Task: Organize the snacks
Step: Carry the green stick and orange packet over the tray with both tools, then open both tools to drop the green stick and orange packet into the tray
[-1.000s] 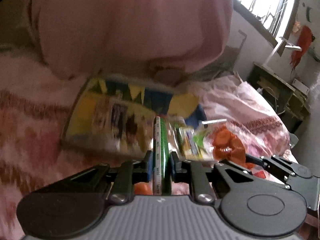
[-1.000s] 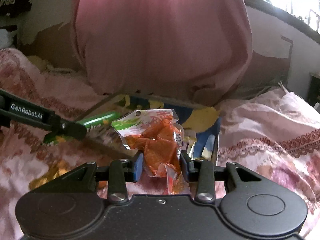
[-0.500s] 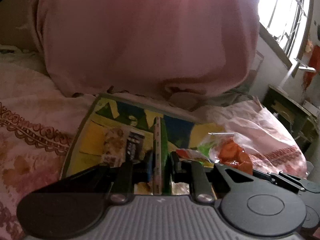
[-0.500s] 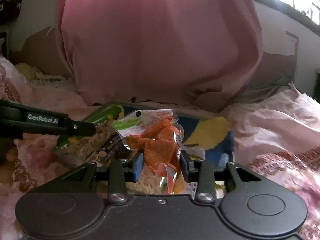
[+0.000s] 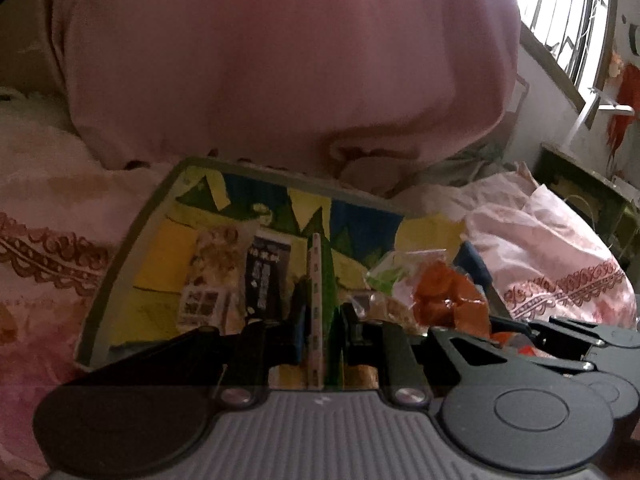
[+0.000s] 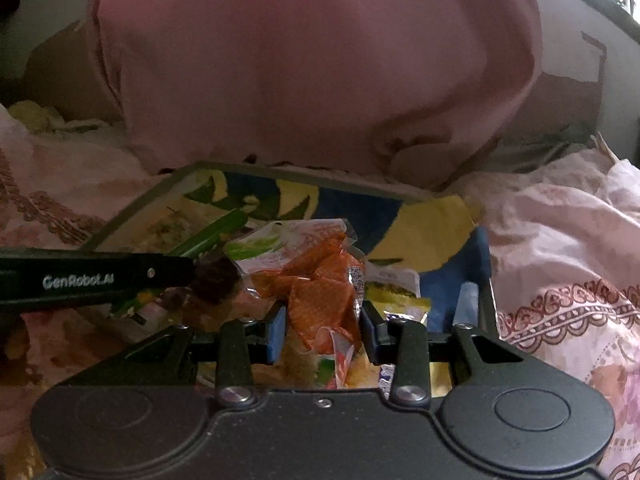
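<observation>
My left gripper (image 5: 320, 312) is shut on a thin green snack packet (image 5: 320, 280), held edge-on over a flat colourful box (image 5: 132, 240) lying open on the bed. Several snack packets lie in the box, among them a dark one (image 5: 266, 276). My right gripper (image 6: 322, 320) is shut on a clear bag of orange snacks (image 6: 320, 280), held over the same box (image 6: 400, 208). The orange bag also shows in the left wrist view (image 5: 448, 296). The left gripper's finger and green packet (image 6: 212, 232) show at the left of the right wrist view.
A big pink pillow (image 5: 280, 60) stands right behind the box. Pink patterned bedding (image 6: 560, 260) surrounds the box. A window (image 5: 568, 20) and a dark table (image 5: 580, 184) are at the far right.
Both grippers have moved forward over the box with their packets still held. The box now fills more of both views.
</observation>
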A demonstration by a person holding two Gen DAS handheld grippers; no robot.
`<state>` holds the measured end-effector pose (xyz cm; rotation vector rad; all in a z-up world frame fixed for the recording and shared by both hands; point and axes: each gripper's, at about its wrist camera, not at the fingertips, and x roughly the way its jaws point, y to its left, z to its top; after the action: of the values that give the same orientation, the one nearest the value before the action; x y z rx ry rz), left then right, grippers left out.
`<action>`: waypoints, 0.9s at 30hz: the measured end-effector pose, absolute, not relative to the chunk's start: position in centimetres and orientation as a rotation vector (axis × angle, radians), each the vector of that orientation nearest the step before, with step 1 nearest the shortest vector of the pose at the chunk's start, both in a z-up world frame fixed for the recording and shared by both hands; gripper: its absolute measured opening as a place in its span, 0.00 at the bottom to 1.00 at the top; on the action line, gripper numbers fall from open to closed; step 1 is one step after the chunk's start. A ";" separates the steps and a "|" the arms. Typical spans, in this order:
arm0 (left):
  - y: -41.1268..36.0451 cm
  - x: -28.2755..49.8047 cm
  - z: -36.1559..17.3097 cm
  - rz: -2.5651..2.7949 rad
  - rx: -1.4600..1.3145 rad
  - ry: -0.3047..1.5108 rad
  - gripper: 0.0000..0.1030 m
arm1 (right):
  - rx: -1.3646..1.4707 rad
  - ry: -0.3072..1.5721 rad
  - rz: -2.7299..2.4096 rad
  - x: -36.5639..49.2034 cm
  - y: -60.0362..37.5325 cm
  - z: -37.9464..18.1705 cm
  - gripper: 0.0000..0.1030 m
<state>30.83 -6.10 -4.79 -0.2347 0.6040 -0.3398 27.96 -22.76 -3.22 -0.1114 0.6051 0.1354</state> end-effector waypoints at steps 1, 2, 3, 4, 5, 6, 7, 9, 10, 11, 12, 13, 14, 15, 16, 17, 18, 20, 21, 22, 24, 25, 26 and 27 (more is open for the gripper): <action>-6.2 30.9 -5.0 -0.340 -0.237 0.612 0.18 | -0.109 0.609 0.132 28.1 -22.9 -3.4 0.39; -6.2 31.1 -5.2 -0.340 -0.239 0.620 0.18 | -0.105 0.615 0.127 28.2 -23.0 -3.6 0.39; -6.2 31.2 -5.4 -0.340 -0.240 0.625 0.18 | -0.101 0.618 0.124 28.3 -23.1 -3.7 0.39; -6.2 31.2 -5.5 -0.339 -0.240 0.628 0.18 | -0.098 0.622 0.122 28.3 -23.2 -3.8 0.39; -6.3 31.3 -5.7 -0.338 -0.238 0.630 0.18 | -0.097 0.625 0.121 28.3 -23.2 -4.0 0.39; -6.4 31.3 -5.7 -0.339 -0.236 0.632 0.18 | -0.097 0.628 0.120 28.4 -23.3 -4.1 0.39; -6.4 31.4 -5.8 -0.339 -0.236 0.634 0.18 | -0.099 0.630 0.120 28.4 -23.3 -4.2 0.40; -6.5 31.4 -5.9 -0.339 -0.236 0.637 0.18 | -0.100 0.634 0.118 28.5 -23.3 -4.3 0.40; -6.5 31.4 -5.9 -0.338 -0.233 0.637 0.18 | -0.099 0.634 0.118 28.5 -23.3 -4.4 0.41; -6.5 31.4 -5.9 -0.337 -0.229 0.637 0.18 | -0.098 0.633 0.116 28.5 -23.4 -4.4 0.41; -6.6 31.4 -5.9 -0.336 -0.227 0.638 0.18 | -0.097 0.634 0.114 28.5 -23.4 -4.3 0.42; -6.5 31.4 -5.9 -0.336 -0.228 0.640 0.18 | -0.096 0.634 0.112 28.6 -23.5 -4.3 0.43; -6.6 31.4 -5.9 -0.335 -0.229 0.641 0.19 | -0.094 0.634 0.112 28.5 -23.5 -4.3 0.44; -6.5 31.4 -5.8 -0.334 -0.230 0.645 0.19 | -0.092 0.634 0.110 28.5 -23.5 -4.3 0.44; -6.5 31.5 -5.8 -0.335 -0.232 0.648 0.19 | -0.091 0.634 0.108 28.5 -23.6 -4.3 0.45; -6.5 31.6 -5.8 -0.340 -0.237 0.654 0.19 | -0.089 0.634 0.107 28.5 -23.6 -4.2 0.45; -6.4 31.6 -5.8 -0.343 -0.244 0.657 0.19 | -0.085 0.633 0.106 28.4 -23.7 -4.2 0.46; -6.2 31.5 -5.7 -0.337 -0.257 0.652 0.19 | -0.080 0.629 0.112 28.3 -23.7 -4.0 0.47; -6.1 31.5 -5.7 -0.334 -0.261 0.654 0.20 | -0.081 0.629 0.113 28.2 -23.7 -3.9 0.48; -6.0 31.5 -5.6 -0.333 -0.265 0.655 0.22 | -0.083 0.628 0.114 28.1 -23.7 -3.8 0.50; -5.8 31.3 -5.4 -0.325 -0.270 0.650 0.25 | -0.083 0.624 0.114 27.8 -23.8 -3.6 0.52; -5.8 31.2 -5.2 -0.322 -0.271 0.648 0.26 | -0.082 0.620 0.112 27.6 -23.8 -3.4 0.53; -5.7 31.1 -5.0 -0.320 -0.274 0.644 0.27 | -0.078 0.616 0.108 27.4 -24.0 -3.2 0.55; -5.5 30.9 -4.7 -0.318 -0.278 0.638 0.29 | -0.072 0.611 0.105 27.3 -24.1 -2.9 0.56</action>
<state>30.91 -5.51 -4.71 -0.2785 0.6385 -0.3183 27.26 -24.08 -2.94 -0.0719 0.6114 0.1053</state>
